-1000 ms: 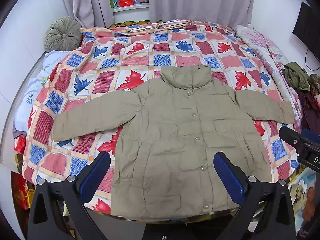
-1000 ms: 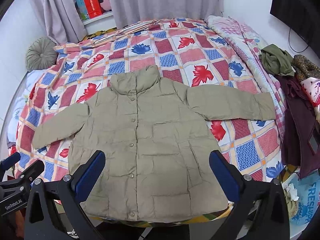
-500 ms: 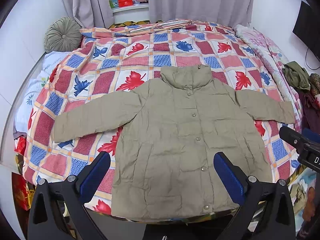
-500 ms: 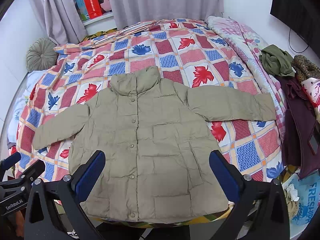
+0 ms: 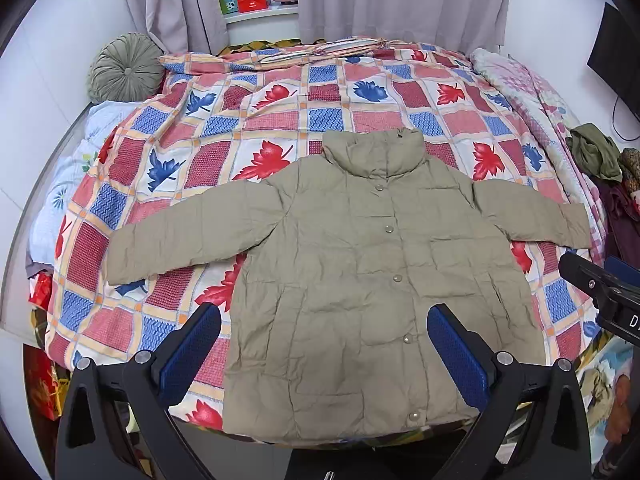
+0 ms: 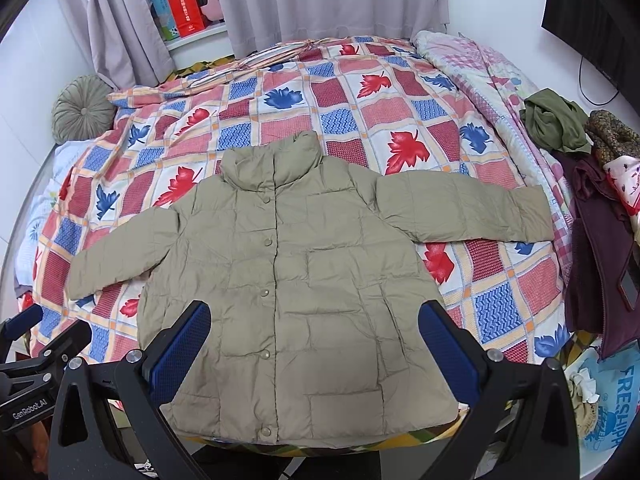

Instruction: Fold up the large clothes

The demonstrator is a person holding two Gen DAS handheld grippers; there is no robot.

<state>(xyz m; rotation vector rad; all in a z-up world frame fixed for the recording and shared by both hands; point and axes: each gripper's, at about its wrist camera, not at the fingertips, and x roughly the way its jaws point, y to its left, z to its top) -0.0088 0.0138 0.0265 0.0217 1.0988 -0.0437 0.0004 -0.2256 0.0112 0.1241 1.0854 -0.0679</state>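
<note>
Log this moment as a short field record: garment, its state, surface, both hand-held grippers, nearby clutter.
garment: olive puffer jacket
state: flat, front up, snapped shut, both sleeves spread, unfolded
surface: leaf-patterned quilt on the bed
left hand-held gripper: open, above the hem, holding nothing
right hand-held gripper: open, above the hem, holding nothing
clutter: pile of clothes at the right edge of the bed; round green cushion

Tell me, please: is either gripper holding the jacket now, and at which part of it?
Nothing is held. The left gripper and the right gripper are both open above the hem end of the jacket, which lies flat on the bed.
</note>
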